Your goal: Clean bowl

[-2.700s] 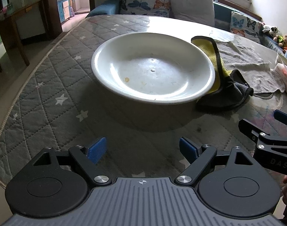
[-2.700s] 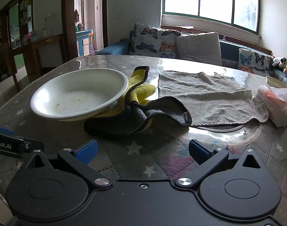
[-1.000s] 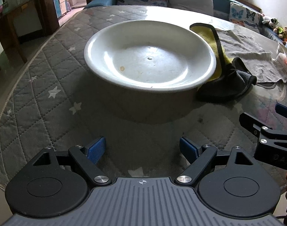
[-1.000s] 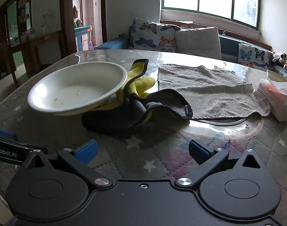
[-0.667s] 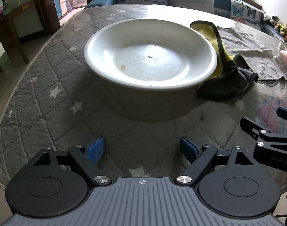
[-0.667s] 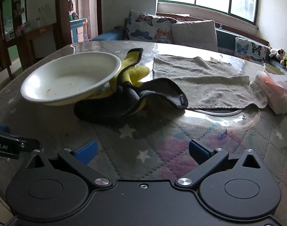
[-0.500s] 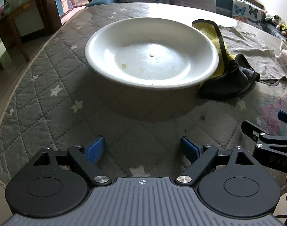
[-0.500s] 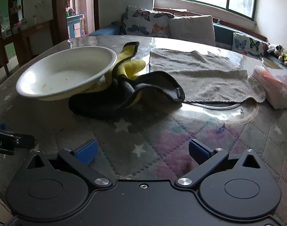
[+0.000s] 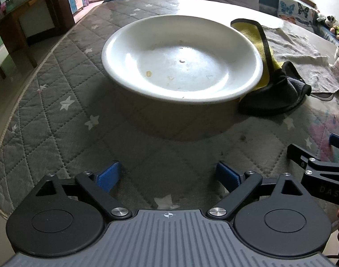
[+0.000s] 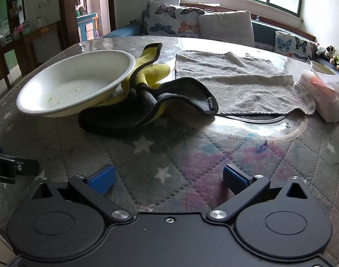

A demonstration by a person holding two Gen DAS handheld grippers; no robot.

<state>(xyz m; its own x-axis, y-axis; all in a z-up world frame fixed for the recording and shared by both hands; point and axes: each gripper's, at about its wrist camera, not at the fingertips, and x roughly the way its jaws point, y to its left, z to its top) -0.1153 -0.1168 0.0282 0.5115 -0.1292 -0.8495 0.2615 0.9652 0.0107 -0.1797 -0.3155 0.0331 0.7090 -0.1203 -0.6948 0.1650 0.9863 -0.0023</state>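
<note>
Two views: from your left gripper (image 9: 167, 175), jaws wide and empty, the bowl (image 9: 180, 60) sits ahead, rigid, probably slick; steady its rim. From your right gripper (image 10: 167, 175), equally open, pinch the soft cloth (image 10: 147, 102) touching it.

A white bowl (image 9: 180, 66), a yellow and black cloth (image 10: 147, 102), and a grey towel (image 10: 240, 84) are seen.

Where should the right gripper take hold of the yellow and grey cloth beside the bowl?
Probably the raised grey fold of the cloth, approached from the near side by the open right gripper. That fold stands off the table, clear of the bowl.
</note>
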